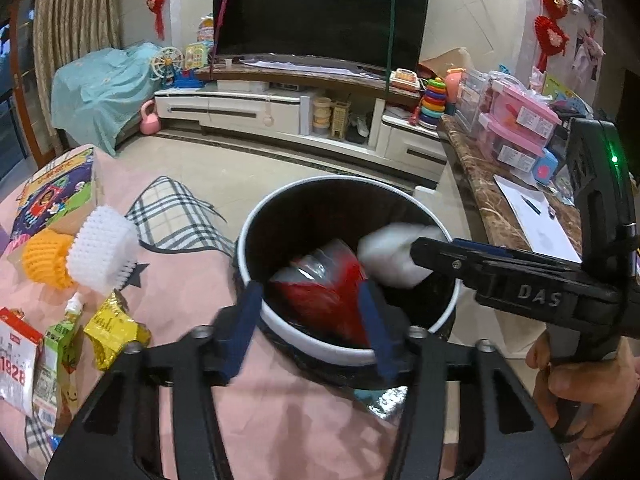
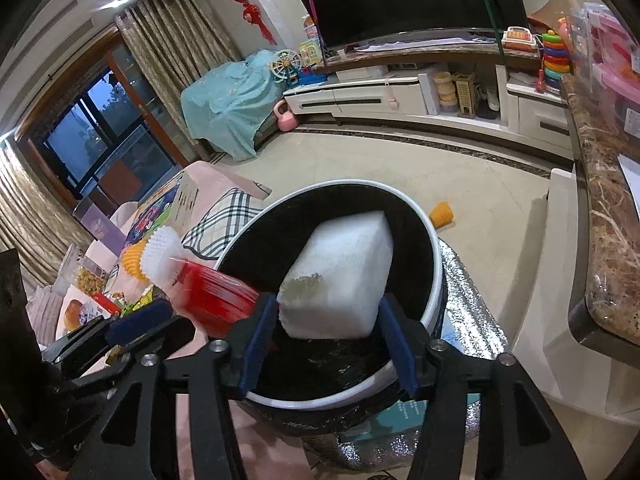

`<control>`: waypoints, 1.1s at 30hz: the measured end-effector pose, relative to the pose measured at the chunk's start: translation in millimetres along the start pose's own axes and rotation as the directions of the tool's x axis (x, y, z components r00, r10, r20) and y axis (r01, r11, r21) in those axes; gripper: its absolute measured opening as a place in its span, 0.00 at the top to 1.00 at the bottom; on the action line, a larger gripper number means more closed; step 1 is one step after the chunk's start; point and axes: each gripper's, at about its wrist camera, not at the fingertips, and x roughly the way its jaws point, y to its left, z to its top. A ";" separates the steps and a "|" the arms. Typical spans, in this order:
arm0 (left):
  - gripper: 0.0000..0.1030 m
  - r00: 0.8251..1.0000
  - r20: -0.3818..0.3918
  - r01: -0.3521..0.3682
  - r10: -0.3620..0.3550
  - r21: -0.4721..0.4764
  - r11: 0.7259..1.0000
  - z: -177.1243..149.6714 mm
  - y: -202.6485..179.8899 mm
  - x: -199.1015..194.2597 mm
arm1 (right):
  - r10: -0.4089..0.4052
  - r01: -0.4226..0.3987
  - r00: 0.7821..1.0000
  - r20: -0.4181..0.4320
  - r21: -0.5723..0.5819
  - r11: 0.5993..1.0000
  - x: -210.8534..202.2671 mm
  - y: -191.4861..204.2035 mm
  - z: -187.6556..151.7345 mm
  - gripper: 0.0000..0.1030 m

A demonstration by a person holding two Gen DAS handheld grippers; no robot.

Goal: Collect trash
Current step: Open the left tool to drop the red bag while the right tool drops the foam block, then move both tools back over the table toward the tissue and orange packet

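A black trash bin with a white rim (image 1: 352, 354) (image 2: 434, 236) stands against the pink-clothed table (image 1: 192, 292). My left gripper (image 1: 310, 285) (image 2: 156, 316) hangs over its near edge, jaws apart. A blurred red and clear plastic wrapper (image 1: 324, 280) (image 2: 212, 300) sits loose between its pads, over the bin's mouth. My right gripper (image 2: 328, 299) (image 1: 420, 246) reaches in from the right. A white foam block (image 2: 340, 276) (image 1: 390, 258) with a dirty corner lies between its blue pads, which do not seem to press it.
Left on the table are a yellow wrapper (image 1: 116, 326), a green pouch (image 1: 60, 344), a red-white packet (image 1: 16, 360), white (image 1: 102, 252) and orange (image 1: 46, 256) foam nets and a picture box (image 1: 56, 192). A marble counter (image 1: 500, 184) stands right. An orange cup (image 2: 442, 214) lies on the floor.
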 end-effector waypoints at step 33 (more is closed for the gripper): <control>0.36 0.986 0.038 -0.150 0.164 -0.245 0.958 -145.1 94.4 -115.4 | 0.136 -0.136 0.990 0.019 0.000 0.991 -31.9 85.8 -106.1 0.12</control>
